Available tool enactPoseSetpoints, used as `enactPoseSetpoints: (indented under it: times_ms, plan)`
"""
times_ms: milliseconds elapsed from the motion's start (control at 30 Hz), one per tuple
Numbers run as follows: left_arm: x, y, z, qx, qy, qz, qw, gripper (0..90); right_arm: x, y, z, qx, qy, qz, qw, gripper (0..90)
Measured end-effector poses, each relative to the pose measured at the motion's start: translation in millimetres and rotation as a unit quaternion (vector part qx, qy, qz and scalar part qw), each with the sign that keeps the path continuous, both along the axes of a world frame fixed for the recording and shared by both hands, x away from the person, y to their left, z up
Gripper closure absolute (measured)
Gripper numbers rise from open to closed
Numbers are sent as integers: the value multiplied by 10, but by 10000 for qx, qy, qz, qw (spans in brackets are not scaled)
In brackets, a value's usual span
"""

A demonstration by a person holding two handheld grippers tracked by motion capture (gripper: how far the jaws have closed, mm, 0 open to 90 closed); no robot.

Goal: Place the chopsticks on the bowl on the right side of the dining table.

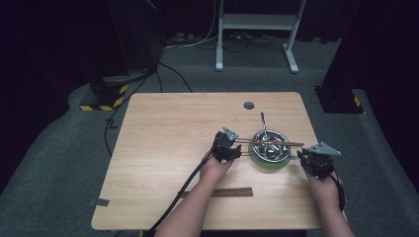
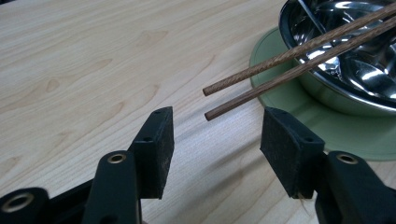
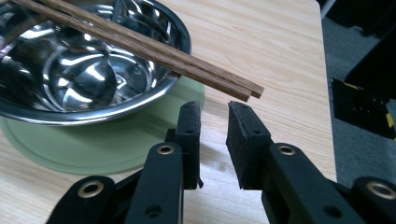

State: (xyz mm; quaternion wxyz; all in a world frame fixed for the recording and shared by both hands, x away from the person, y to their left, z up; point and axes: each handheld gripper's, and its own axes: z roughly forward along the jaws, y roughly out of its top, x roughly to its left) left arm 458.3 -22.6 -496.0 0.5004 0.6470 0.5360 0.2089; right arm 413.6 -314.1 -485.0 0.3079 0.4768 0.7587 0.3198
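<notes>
While the wooden chopsticks (image 1: pixel 269 142) already lie across the steel bowl (image 1: pixel 269 144) on its green mat (image 1: pixel 267 163), my left tongs (image 2: pixel 215 140) are spread and my right tongs (image 3: pixel 214 140) nearly together, both empty. The high view adds a dark wooden strip (image 1: pixel 232 192) on the bench (image 1: pixel 168 148) (untouched).

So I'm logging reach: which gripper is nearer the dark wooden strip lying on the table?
Left. The left gripper is just beyond the wooden strip; the right gripper is farther off, right of the bowl.
</notes>
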Motion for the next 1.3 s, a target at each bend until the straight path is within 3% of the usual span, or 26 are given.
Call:
enactPoseSetpoints:
  times_ms: [100, 200, 300, 467, 567, 667, 800, 833, 900, 1000, 1300]
  plan:
    - [0, 6, -7, -124, 47, 60, 9999, 559, 27, -36, -14, 6, 39, -86, 10000, 768]
    - [6, 5, -17, -137, 49, 48, 9999, 597, 61, -63, -33, 26, 123, -176, 9998, 770]
    - [4, -1, -40, -58, 41, -9, 10000, 617, 82, -69, -43, -5, 99, -242, 9997, 759]
    - [4, -16, -54, -144, 40, 17, 9999, 661, 151, -53, -19, -185, 223, -150, 9995, 761]
    - [-6, -30, -47, -142, -18, -18, 9999, 677, 152, -66, 39, -142, 134, -114, 9997, 771]
    - [-2, -36, -46, -164, -6, 9, 9999, 695, 145, -54, 27, -193, 200, -135, 9995, 773]
    - [7, -57, -48, -186, -36, 7, 9998, 705, 152, -62, 16, -223, 219, -142, 9994, 768]
    - [6, -62, -50, -75, -27, -3, 10000, 706, 146, -58, 24, -268, 158, -139, 9994, 761]
    - [4, -63, -50, -65, -2, -6, 10000, 710, 138, -55, 31, -223, 187, -183, 9994, 762]
    - [13, -82, -55, -180, -29, 22, 9998, 711, 142, -88, 32, -277, 150, -155, 9994, 766]
    - [38, -57, -45, -160, -64, 151, 9997, 613, 164, -104, 23, -258, 107, -247, 9993, 772]
